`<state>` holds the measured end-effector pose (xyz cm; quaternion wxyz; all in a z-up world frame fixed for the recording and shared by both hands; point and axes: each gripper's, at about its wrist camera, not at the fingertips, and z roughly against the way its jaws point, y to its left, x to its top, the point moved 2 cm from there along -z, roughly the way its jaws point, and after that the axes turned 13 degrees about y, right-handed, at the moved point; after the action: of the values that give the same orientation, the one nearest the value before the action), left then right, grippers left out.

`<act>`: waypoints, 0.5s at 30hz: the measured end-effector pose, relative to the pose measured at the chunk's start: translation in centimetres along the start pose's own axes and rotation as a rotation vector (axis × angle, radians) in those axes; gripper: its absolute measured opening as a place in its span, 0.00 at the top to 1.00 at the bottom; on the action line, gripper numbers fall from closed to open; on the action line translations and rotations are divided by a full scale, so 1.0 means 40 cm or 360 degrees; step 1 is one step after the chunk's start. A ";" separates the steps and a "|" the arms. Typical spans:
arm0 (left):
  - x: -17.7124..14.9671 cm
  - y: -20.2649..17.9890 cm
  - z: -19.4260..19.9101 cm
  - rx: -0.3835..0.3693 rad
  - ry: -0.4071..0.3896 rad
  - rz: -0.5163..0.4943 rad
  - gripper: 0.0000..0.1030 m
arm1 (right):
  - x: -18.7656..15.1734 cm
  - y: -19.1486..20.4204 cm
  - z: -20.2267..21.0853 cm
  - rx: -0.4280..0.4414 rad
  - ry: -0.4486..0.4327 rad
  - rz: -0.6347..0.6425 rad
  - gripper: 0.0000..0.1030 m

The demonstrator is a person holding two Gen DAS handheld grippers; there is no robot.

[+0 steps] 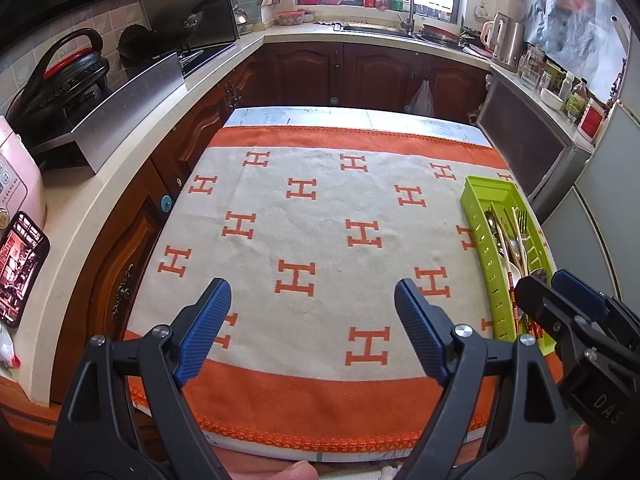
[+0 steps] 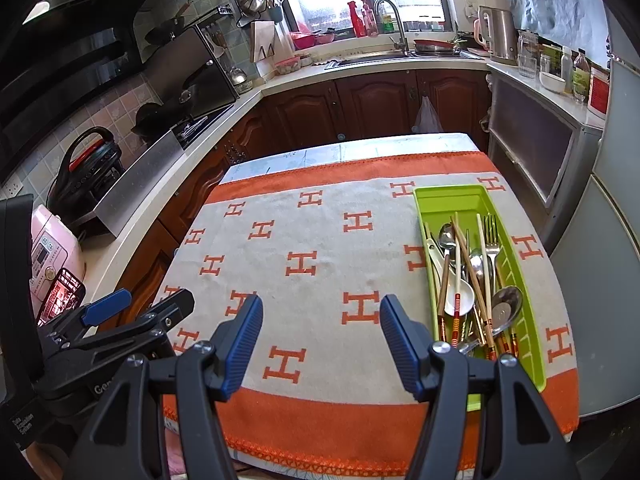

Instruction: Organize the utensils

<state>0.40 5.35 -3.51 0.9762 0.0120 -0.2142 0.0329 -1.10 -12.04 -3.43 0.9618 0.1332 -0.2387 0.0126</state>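
While both grippers hover over the cloth (image 1: 320, 208), left gripper (image 1: 312, 320) fingers spread; right gripper (image 2: 320, 332) likewise, beside the tray (image 2: 516, 248).

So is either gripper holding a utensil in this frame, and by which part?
Nothing is held. The left gripper and right gripper are both open and empty; the utensils lie in the green tray.

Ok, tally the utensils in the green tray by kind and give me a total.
Metal spoons: 3
White ceramic spoon: 1
Fork: 1
Chopsticks: at least 4, since the pile overlaps
Total: at least 9, all in the green tray
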 end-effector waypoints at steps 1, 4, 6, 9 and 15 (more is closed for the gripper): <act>0.000 -0.001 -0.001 -0.0001 0.0001 -0.0003 0.20 | 0.000 -0.001 0.000 0.0002 0.0000 0.0000 0.41; 0.000 -0.004 -0.004 0.0000 0.0003 -0.0007 0.20 | 0.000 0.000 0.000 0.0001 0.0002 0.0001 0.41; 0.000 -0.004 -0.004 -0.0001 0.0002 -0.0005 0.20 | -0.001 0.000 0.000 0.0004 0.0003 0.0000 0.41; 0.000 -0.003 -0.003 0.0000 0.0003 -0.0006 0.20 | -0.005 0.001 -0.004 0.0004 0.0005 -0.0002 0.41; -0.003 -0.005 -0.006 -0.0006 0.0005 -0.0008 0.20 | -0.007 0.002 -0.006 0.0002 0.0005 0.0000 0.41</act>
<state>0.41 5.16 -3.78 0.9766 0.0107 -0.2127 0.0302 -1.23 -11.89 -3.75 0.9622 0.1339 -0.2370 0.0128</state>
